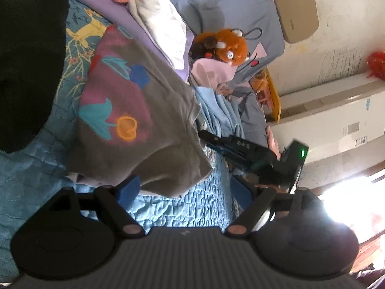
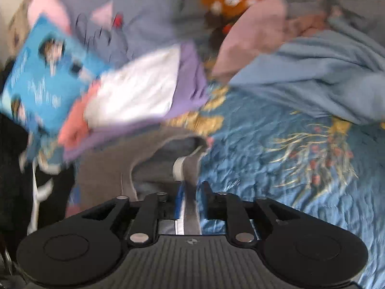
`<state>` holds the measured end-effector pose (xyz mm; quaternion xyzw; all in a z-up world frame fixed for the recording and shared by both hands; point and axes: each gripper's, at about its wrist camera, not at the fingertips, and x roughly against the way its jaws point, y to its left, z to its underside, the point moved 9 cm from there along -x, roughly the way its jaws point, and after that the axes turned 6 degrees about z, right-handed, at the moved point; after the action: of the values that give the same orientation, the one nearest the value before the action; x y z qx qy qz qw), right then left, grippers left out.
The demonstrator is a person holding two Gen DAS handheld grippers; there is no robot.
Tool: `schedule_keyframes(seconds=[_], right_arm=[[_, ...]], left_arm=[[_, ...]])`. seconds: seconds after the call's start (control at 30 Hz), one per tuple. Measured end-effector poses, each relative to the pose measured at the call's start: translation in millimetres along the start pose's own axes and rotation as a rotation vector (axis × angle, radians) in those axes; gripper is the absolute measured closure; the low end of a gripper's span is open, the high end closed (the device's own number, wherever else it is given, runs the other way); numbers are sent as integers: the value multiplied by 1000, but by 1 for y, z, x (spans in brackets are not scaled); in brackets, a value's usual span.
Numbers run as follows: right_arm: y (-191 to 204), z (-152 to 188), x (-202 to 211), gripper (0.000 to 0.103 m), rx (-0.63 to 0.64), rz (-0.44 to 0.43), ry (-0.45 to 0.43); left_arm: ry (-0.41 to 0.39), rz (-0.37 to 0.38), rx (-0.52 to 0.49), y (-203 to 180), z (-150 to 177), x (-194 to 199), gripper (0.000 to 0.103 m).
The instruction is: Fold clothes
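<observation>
No writing can be read; the grey shirt (image 1: 144,130) is pinched at its hem by the right gripper (image 2: 190,192), while the left gripper (image 1: 185,190) is spread wide.

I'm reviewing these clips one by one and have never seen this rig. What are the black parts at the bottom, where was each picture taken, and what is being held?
There is no robot here: a person holds a two-fingered gripper in each hand, each with a camera looking along its fingers. The black parts at the bottom are the gripper's own body.

The left view shows the left gripper, jaws wide apart, holding nothing, just in front of a grey shirt with flower prints. The right gripper reaches in there from the side.

The blurred right view shows the right gripper, jaws closed on the shirt's edge.

All this lies on a blue quilt, with folded clothes, a light blue blanket and an orange plush toy behind.
</observation>
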<state>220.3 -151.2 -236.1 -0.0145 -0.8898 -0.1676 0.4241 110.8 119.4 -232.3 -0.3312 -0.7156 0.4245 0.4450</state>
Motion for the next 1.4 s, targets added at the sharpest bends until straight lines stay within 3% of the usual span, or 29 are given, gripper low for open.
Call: schedule_keyframes(seconds=[0.1, 0.33, 0.37, 0.43, 0.47, 0.57, 0.63, 0.8, 0.83, 0.9, 0.93, 0.97, 1.13, 1.2, 1.3, 1.37, 1.4], right_arm=[[-16, -1, 32, 56, -127, -27, -83], [-25, 57, 33, 58, -269, -182, 125], [-26, 65, 33, 60, -290, -204, 155], [-21, 75, 26, 79, -327, -251, 192], [-18, 76, 28, 95, -319, -273, 184], [-14, 68, 35, 100, -292, -272, 101], [-8, 59, 52, 100, -261, -317, 40], [-3, 50, 79, 101, -211, -397, -3], [-7, 53, 76, 101, -225, -395, 16], [-23, 65, 55, 101, -165, -216, 71], [-29, 73, 45, 101, -46, -68, 80], [-29, 80, 38, 101, 48, 15, 76], [-25, 85, 33, 99, 2, -16, 123], [-28, 81, 33, 89, -38, -22, 124], [-42, 68, 47, 78, -134, -14, 45], [-44, 53, 64, 72, -94, 53, -92], [-39, 46, 64, 68, -65, 47, -112]], left_arm=[[-33, 31, 34, 4, -6, 5, 15], [-71, 42, 51, 5, -10, 13, 13], [-74, 47, 51, 5, -10, 15, 13], [-80, 51, 55, 5, -10, 18, 13], [-81, 48, 59, 6, -8, 19, 12], [-86, 39, 76, 11, -6, 22, 12], [-93, 42, 82, 13, -4, 27, 12], [-102, 56, 85, 13, -5, 28, 11], [-100, 57, 84, 12, -5, 28, 11], [-95, 56, 80, 12, -5, 27, 11], [-95, 56, 80, 12, -5, 28, 11], [-94, 56, 80, 12, -5, 28, 11], [-94, 55, 87, 14, -6, 27, 11], [-89, 53, 84, 14, -6, 26, 11], [-86, 52, 76, 12, -6, 26, 11], [-86, 55, 80, 13, -6, 26, 11], [-85, 55, 81, 13, -6, 25, 11]])
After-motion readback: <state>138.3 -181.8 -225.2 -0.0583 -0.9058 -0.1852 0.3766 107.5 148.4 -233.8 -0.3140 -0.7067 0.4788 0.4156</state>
